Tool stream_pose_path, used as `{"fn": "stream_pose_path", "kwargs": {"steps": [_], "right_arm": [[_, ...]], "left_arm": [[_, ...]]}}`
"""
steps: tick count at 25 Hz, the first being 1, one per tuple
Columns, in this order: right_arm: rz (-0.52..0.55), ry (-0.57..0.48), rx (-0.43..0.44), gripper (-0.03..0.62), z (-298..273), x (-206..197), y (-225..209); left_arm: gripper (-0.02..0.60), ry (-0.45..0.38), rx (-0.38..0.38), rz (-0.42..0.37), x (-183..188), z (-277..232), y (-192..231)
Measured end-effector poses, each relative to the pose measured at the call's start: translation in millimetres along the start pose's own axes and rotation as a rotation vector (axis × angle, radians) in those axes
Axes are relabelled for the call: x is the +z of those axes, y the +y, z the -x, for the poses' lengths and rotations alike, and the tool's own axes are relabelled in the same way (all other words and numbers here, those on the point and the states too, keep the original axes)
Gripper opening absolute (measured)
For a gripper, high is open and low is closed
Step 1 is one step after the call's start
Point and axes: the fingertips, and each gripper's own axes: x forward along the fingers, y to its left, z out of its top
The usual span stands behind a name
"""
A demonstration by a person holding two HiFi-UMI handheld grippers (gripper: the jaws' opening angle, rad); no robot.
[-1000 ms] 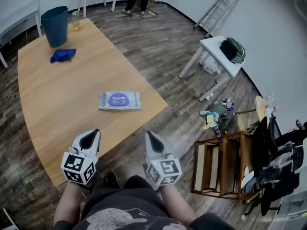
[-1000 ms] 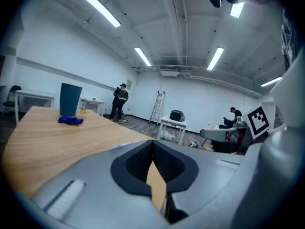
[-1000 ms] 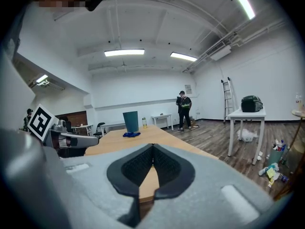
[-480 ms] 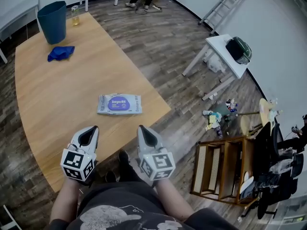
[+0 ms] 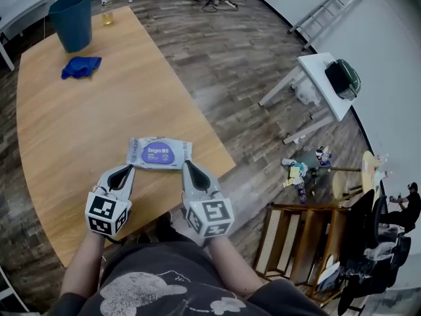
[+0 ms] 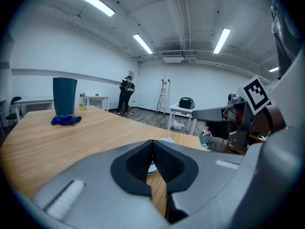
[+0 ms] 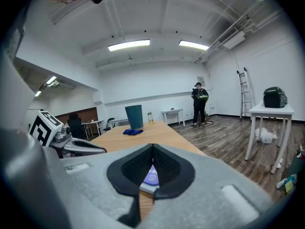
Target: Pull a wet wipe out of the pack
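Wooden table (image 5: 72, 130) fills the left of your head view, with plank floor (image 5: 230, 51) to its right. A white side table (image 5: 314, 78) stands out on that floor with a dark bag (image 5: 342, 78) on top, and a ladder (image 5: 325, 6) leans on the far wall. A teal bin (image 5: 72, 20) stands upright at the table's far left corner. A small bottle (image 5: 107, 12) stands just beside the bin, and a crumpled blue cloth (image 5: 80, 66) lies near the bin on your side, not touching it. Your left gripper (image 5: 126, 170) and right gripper (image 5: 188, 164) sit side by side low in the view, both pointing away from you at the wipe pack (image 5: 160, 153). Both sets of jaws are pressed together with nothing between them; each gripper view shows the pads meeting on a single line. The pack lies flat near the table's near right edge, purple label up. Left tip is at the pack's near left corner, right tip at its near right corner. Can't tell whether either tip touches the pack. In the right gripper view, the purple label shows through the notch under the closed pads.
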Motion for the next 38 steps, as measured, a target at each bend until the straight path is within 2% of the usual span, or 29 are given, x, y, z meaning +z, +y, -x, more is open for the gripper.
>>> {"fn": "stream_pose_path", "kwargs": {"steps": [6,11,14,19,25,28,30,34,36,38], "right_arm": [[0.047,0.120,0.034,-0.009,-34,-23,-18],[0.065,0.165,0.110,-0.009,-53,-36,-17],[0.090,0.198,0.126,-0.009,-60,-43,-19],[0.134,0.264,0.187,-0.008,-75,-53,-17],[0.213,0.322,0.285,-0.002,-83,-63,-2],[0.238,0.339,0.348,0.044,-85,-69,8],[0.271,0.346,0.398,0.099,-86,-71,15],[0.434,0.413,0.494,0.246,-88,-86,28],[0.531,0.462,0.521,0.278,-91,-97,30],[0.597,0.488,0.535,0.282,-95,-105,31]], "left_arm": [[0.018,0.125,0.044,0.017,-32,-39,11],[0.018,0.206,0.093,0.020,-53,-58,22],[0.018,0.252,0.138,-0.001,-61,-61,30],[0.018,0.306,0.121,0.003,-71,-70,31],[0.018,0.356,0.127,-0.029,-84,-74,34],[0.018,0.359,0.120,-0.004,-88,-75,33],[0.018,0.363,0.117,0.004,-89,-75,33],[0.018,0.369,0.110,0.003,-89,-76,32],[0.018,0.371,0.109,0.005,-89,-76,32],[0.018,0.371,0.108,0.005,-90,-77,31]]}}
